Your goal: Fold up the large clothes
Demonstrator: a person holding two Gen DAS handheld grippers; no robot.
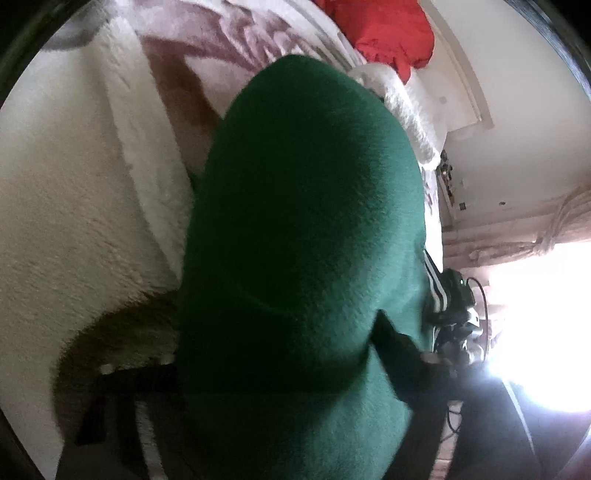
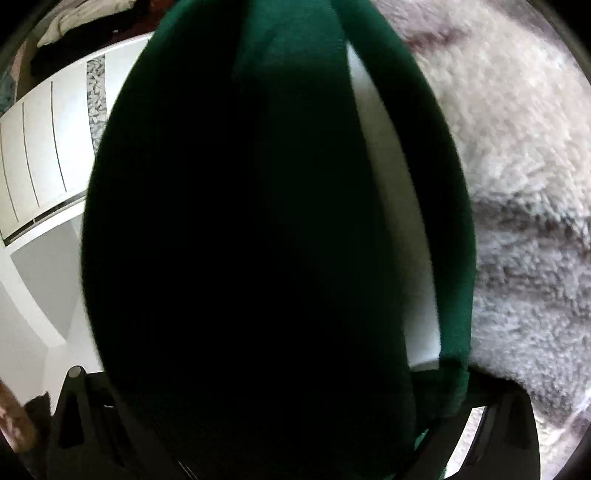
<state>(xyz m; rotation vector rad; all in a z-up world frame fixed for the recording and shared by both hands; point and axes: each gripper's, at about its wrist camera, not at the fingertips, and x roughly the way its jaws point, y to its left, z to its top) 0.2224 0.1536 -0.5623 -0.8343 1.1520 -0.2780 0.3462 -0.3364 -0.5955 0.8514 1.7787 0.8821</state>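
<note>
A dark green garment [image 1: 306, 229] with white stripes near one edge hangs right in front of the left wrist camera and fills the middle of its view. My left gripper [image 1: 258, 391] is shut on its fabric; only one black finger [image 1: 122, 391] shows at the lower left. In the right wrist view the same green garment [image 2: 258, 240] covers most of the frame. My right gripper [image 2: 291, 424] is shut on it; its black fingers [image 2: 85, 417] show at the bottom corners. My right gripper also shows in the left wrist view [image 1: 454, 325], holding the striped edge.
A cream and mauve fleece blanket [image 1: 74, 206] covers the bed below; it also shows in the right wrist view [image 2: 524, 192]. A red cloth [image 1: 384, 33] lies at the far end. A white wardrobe [image 2: 40, 147] stands to the left. A bright window [image 1: 543, 325] is on the right.
</note>
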